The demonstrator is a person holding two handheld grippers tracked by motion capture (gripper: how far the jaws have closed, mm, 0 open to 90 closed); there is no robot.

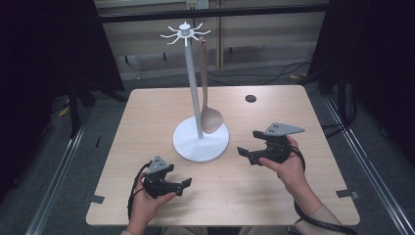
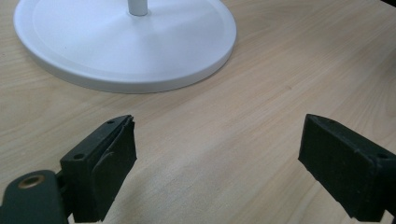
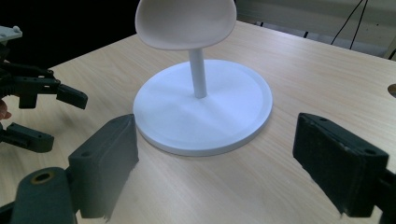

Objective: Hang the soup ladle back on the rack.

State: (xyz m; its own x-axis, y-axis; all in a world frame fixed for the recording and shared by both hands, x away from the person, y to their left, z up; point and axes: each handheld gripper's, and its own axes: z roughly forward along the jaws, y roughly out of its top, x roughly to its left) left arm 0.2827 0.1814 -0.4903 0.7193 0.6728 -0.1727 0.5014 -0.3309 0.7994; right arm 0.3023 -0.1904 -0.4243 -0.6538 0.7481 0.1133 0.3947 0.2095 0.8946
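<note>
Spoon [image 1: 209,110] hung from the rack [image 1: 199,122] at the counter's [image 1: 274,193] middle, bowl just above the base, so both left gripper [image 1: 185,187] and right gripper [image 1: 248,143] idled near the front edge, fingers apart, holding nothing.

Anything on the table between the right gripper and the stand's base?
Nothing: in the right gripper view, bare table runs from the open right gripper to the white base.
</note>
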